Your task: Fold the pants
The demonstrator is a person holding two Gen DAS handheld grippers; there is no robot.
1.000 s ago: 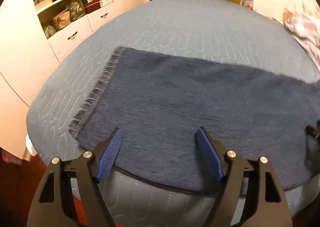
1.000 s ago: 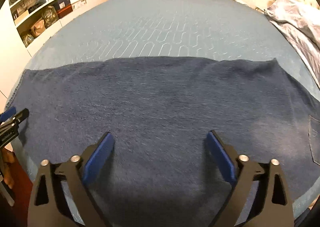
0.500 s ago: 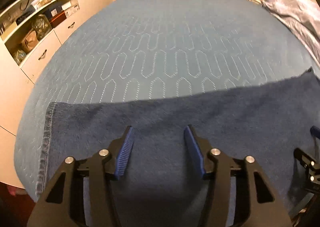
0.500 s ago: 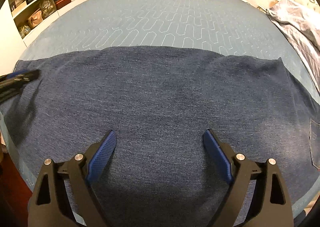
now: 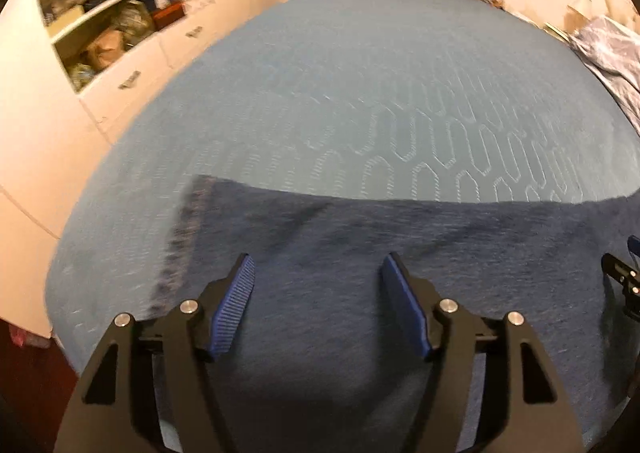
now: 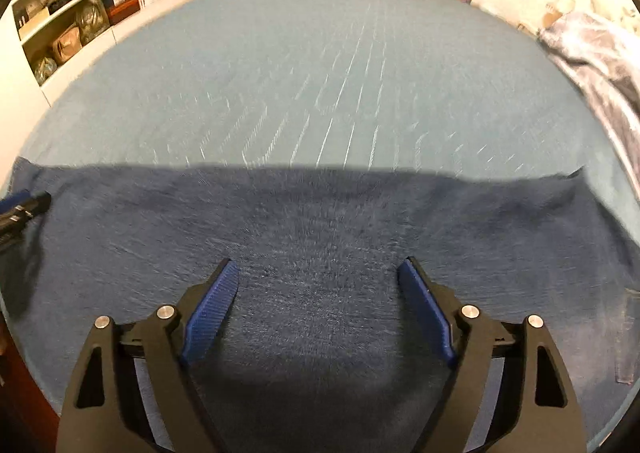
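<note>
The pants (image 6: 320, 237), soft, limp, fairly heavy denim flat on the bed (image 6: 320, 73), look best pinched at a hem or edge, while the left gripper (image 5: 318, 277) and right gripper (image 6: 318, 277) both hang spread apart, holding nothing.
</note>
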